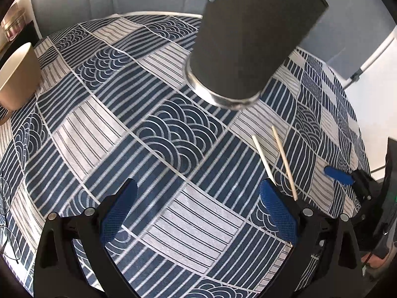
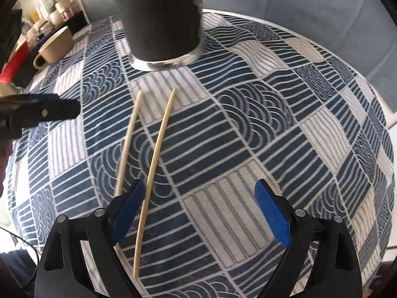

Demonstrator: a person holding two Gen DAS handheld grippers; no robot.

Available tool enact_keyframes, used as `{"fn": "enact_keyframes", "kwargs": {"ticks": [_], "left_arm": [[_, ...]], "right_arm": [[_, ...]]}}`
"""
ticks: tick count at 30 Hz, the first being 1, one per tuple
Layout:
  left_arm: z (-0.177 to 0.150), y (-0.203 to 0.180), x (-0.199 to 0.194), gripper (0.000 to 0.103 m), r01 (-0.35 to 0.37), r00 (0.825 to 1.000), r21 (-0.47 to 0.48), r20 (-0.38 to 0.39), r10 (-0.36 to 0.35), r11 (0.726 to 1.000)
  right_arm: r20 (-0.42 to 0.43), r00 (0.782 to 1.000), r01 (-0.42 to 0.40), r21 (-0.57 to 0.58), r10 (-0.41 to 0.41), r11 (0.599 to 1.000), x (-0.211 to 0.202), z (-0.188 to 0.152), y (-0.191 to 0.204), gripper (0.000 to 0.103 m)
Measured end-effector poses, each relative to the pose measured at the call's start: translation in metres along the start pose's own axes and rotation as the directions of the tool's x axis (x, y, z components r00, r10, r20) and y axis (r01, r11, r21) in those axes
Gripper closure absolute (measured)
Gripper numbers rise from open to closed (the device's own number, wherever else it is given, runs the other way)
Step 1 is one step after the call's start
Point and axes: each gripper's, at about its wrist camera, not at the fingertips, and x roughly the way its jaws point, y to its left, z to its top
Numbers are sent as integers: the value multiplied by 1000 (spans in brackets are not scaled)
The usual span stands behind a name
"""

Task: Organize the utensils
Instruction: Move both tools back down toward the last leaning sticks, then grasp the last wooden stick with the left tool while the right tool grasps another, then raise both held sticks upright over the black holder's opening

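Two pale wooden chopsticks (image 2: 153,154) lie side by side on the blue patterned tablecloth (image 2: 248,124); they also show in the left wrist view (image 1: 285,161). A tall dark grey utensil cup with a steel base (image 2: 161,24) stands just beyond their far tips; it also shows in the left wrist view (image 1: 248,44). My right gripper (image 2: 201,211) is open above the cloth, its left finger between the chopsticks' near halves. My left gripper (image 1: 198,211) is open and empty, to the left of the chopsticks.
A tan mug (image 2: 54,47) stands at the table's far left, also in the left wrist view (image 1: 17,77). Jars and a red object (image 2: 12,67) sit beyond it. My left gripper's finger (image 2: 39,111) shows in the right wrist view. A grey sofa (image 2: 297,0) is behind the table.
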Motion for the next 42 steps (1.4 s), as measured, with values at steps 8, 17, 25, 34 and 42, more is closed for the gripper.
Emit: {"fn": "enact_keyframes", "kwargs": {"ticks": [8,17,25,34,42], "left_arm": [[-7,-28,16,6,14,999,33,-50,-13,999],[-13,-70,31,6,-86,993,154,-61,97,984],[-20,-79,33,9,-155,985,218,-33,166,963],[-16,-46,14,77,-144,987,196,-37,154,970],[-5,-4,8,98,-91,987,70,-124,99,993]], "right_arm": [[-36,999,19,37,-18,999,-1,-3,-28,19],[-70,998,-3,40,6,999,-6,-9,-50,46],[-77,997,-12,18,13,1000,-8,-8,-53,72],[-94,996,-4,68,10,998,-8,-7,-73,98],[-80,992,-79,196,96,977,-12,-10,-95,99]]}}
